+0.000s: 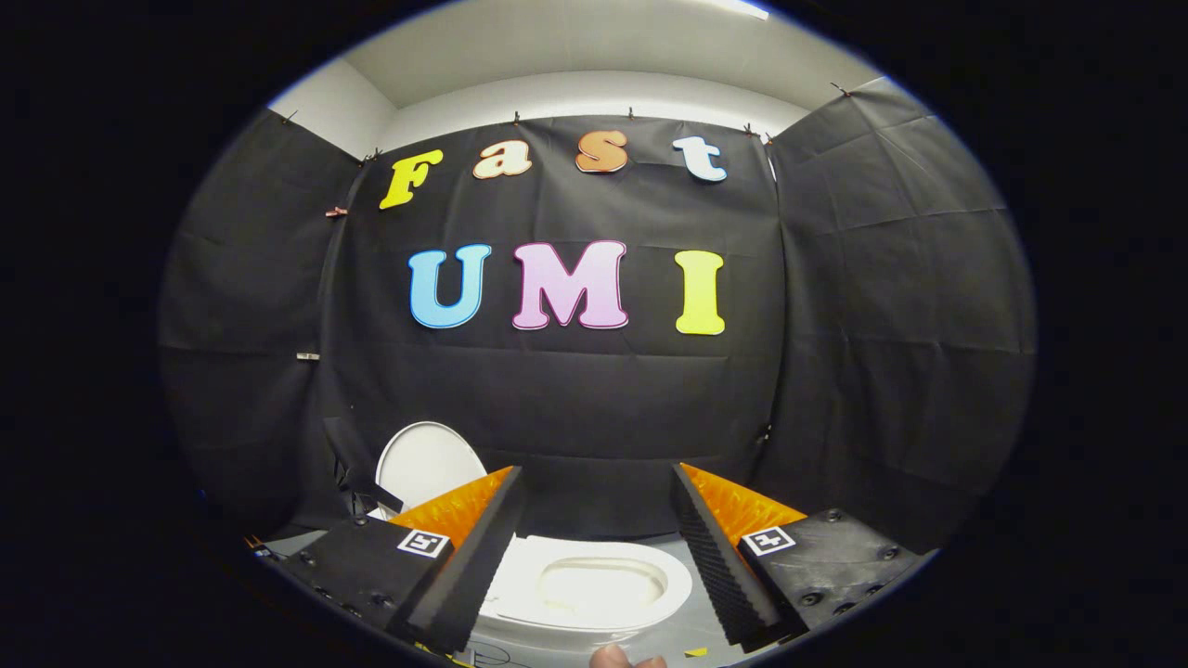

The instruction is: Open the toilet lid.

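Landmark: white oval toilet bowl with its seat ring (587,589), low on a pale grey floor (691,635), seen from above and in front.

Bowl state: the seat ring lies flat on the rim; the hollow of the bowl is open to view and pale inside.

Task item: white rounded plastic toilet lid (429,461), behind the bowl and off to its left, standing upright against the black cloth wall (594,399). It is already raised, its smooth face turned toward the camera.

Lid base: a small dark fitting sits at the foot of the lid, between it and the back of the bowl; what it is cannot be told.

Gripper: two-finger handheld gripper (594,533), above the front of the bowl and held well apart from the lid.

Fingers: spread wide, one on either side of the bowl, nothing between them but the bowl below. The ridged inner pads (710,557) face each other and touch nothing.

Finger mounts: black blocks behind each finger, each bearing a small square black-and-white marker (424,543).

Person: a fingertip (613,658) shows just in front of the bowl, nearer than the fingers.

Surround: black cloth hangs behind the bowl and on both sides of it; white wall and ceiling (594,56) show above the cloth.
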